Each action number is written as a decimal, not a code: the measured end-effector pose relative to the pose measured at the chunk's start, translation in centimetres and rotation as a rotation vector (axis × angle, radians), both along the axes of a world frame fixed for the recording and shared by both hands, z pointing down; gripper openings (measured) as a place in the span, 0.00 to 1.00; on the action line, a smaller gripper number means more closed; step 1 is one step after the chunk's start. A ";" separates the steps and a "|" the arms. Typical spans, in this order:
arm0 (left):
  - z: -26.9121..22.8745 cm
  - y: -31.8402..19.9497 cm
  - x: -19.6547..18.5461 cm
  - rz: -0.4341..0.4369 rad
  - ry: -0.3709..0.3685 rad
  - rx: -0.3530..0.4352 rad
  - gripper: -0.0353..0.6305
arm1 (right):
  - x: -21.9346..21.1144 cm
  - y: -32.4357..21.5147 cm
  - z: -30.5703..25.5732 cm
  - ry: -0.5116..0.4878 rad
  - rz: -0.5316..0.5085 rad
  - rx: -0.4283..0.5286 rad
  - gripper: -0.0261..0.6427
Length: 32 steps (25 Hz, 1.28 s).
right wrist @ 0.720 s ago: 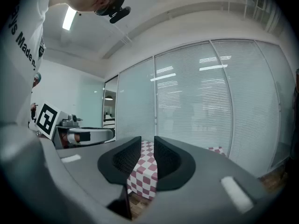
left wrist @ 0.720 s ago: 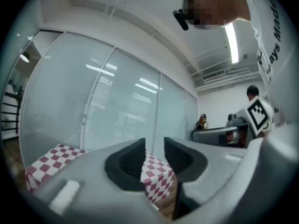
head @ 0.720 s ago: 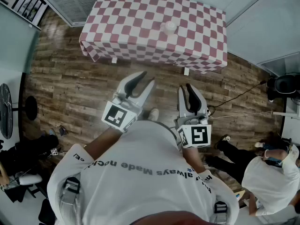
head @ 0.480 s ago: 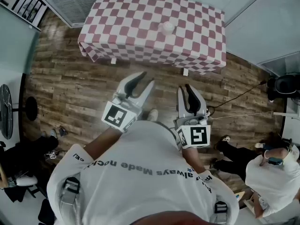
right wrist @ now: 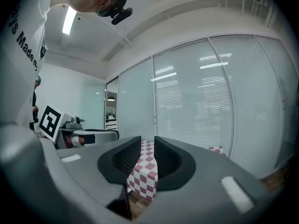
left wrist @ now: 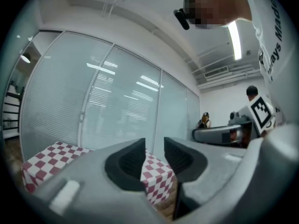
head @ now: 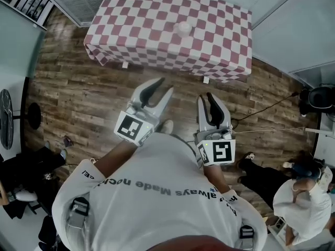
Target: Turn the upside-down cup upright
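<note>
Far left: wooden plank floor, running under both arms. Next, the left tongs, held level above that floor, released and spread in a V, nothing between the pads. Through the gap in the left gripper view, only a strip of checked cloth. At the back, 1 marker cube, close against a white shirt.

Further up, past a stretch of floor: the surface, draped in red-and-white checks. On it, right of centre and well apart from both tongs, the cup: small, pale, probably mouth-down, though too tiny here to be sure. Touched by nothing.

Just right of the left tongs, the right tongs, also level, clenched on nothing, with only a thin slit between the pads. Aimed at the same checked cloth in the right gripper view. Behind them, a 2nd marker cube.

Far right, bottom corner: another person in a white top, low on the floor, well away from the surface.
</note>
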<state>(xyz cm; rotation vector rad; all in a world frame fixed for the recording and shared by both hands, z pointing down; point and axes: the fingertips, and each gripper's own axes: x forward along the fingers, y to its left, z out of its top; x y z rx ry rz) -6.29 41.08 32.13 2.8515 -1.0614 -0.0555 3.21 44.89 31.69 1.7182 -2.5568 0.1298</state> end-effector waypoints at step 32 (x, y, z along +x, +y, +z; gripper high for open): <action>0.2 -21.8 -7.4 -0.003 0.029 -0.001 0.24 | -7.1 -21.9 0.2 0.021 -0.004 -0.032 0.17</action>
